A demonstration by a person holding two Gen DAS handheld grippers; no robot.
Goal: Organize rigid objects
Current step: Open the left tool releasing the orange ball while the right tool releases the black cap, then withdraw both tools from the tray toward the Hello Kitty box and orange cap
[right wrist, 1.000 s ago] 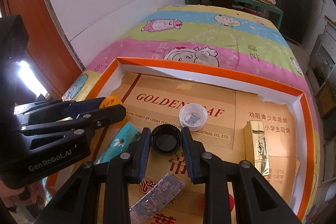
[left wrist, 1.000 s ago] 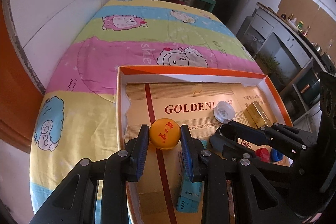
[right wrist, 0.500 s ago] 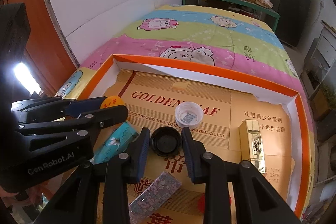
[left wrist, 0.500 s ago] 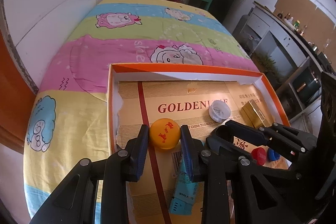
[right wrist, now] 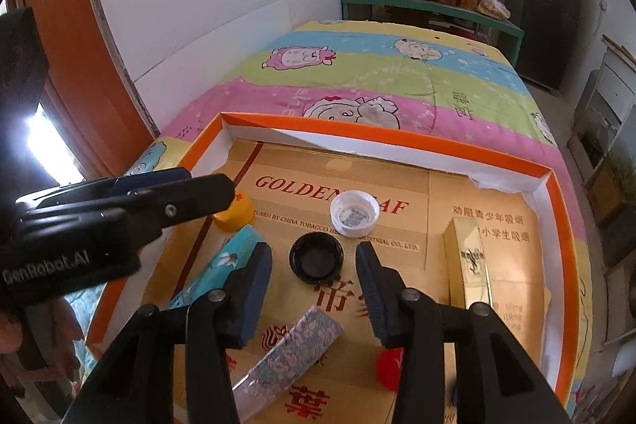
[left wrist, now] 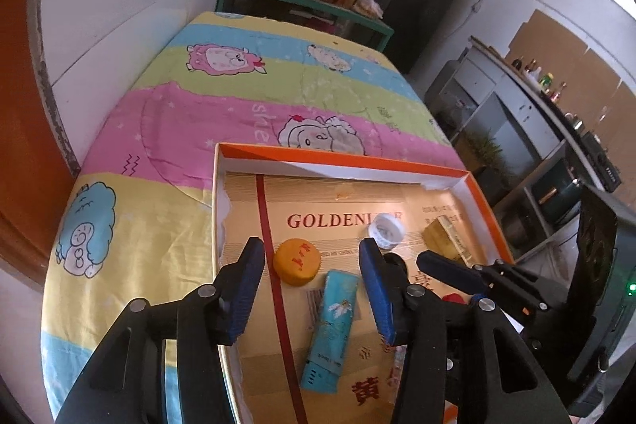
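Note:
An orange-rimmed tray [left wrist: 342, 158] lined with gold cardboard lies on the striped blanket. My left gripper [left wrist: 312, 263] hovers over the tray's left part, jaws opening. The orange cap [left wrist: 297, 262] lies on the tray floor between the pads, touching neither. My right gripper [right wrist: 314, 252] is also opening. A black cap [right wrist: 316, 259] rests on the floor between its pads with gaps on both sides. A teal box [left wrist: 332, 324] lies just right of the orange cap. Beyond the black cap sit a white cap [right wrist: 355, 214] and a gold box [right wrist: 467, 257].
A purple patterned box [right wrist: 290, 356] and a red cap [right wrist: 387, 370] lie near the tray's front. The tray rim [right wrist: 377, 138] stands up all around. A cartoon blanket [left wrist: 238, 106] covers the table beyond. White wall runs along the left; shelves and cabinets stand behind and right.
Both grippers went from shut to open. The left let go of the orange cap and the right let go of the black cap; both caps now lie on the tray floor.

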